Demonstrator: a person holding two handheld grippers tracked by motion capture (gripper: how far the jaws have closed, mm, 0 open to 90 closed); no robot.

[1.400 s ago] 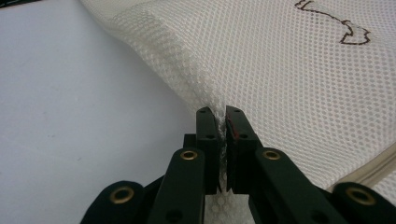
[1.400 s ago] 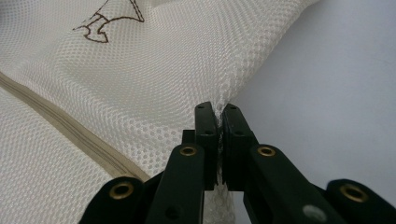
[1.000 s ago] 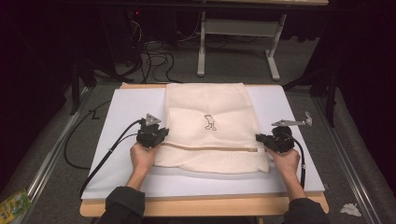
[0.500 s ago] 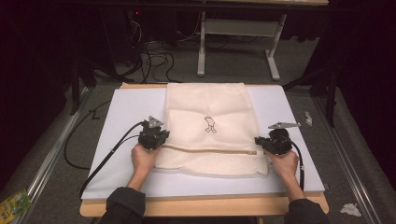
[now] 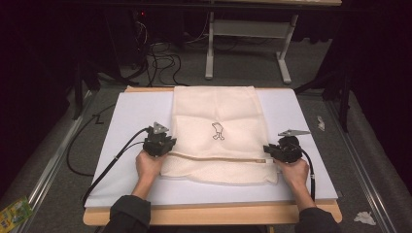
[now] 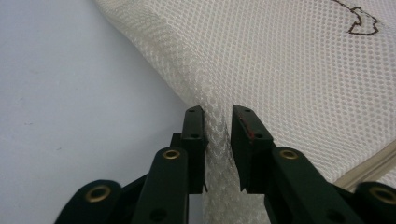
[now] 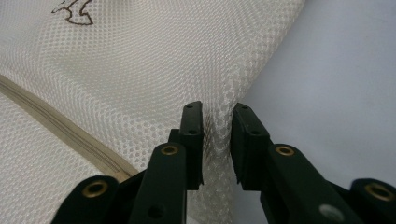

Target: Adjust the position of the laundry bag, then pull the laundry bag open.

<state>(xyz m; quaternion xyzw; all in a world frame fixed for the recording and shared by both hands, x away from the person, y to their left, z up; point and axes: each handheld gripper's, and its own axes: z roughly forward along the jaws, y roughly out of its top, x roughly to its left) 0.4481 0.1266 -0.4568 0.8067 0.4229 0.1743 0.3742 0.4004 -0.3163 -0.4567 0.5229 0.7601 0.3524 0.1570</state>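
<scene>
Two grippers are at work on one cream mesh laundry bag (image 5: 216, 131), which lies flat down the middle of a white board (image 5: 126, 116) on the table. Nearest the person, the bag's front portion has been folded, and a zip band (image 5: 214, 158) runs across it from side to side.

From the left gripper view, the left gripper (image 6: 217, 116) has a ridge of mesh pinched between its jaws at the bag's left edge (image 6: 177, 88), with bare white board just beside it. From the right gripper view, the right gripper (image 7: 216, 114) is clamped the same way on the right edge (image 7: 261, 70), the zip band passing close by on its inner side.

My guess is that a fold is under way: both side edges are gripped level with the zip, the near part looks already doubled over, and the long far stretch of the bag is left to fold.

Farther up the mesh sits a small dark outline emblem (image 5: 217, 132), a little figure rather than lettering. I can read no words or brand on it
</scene>
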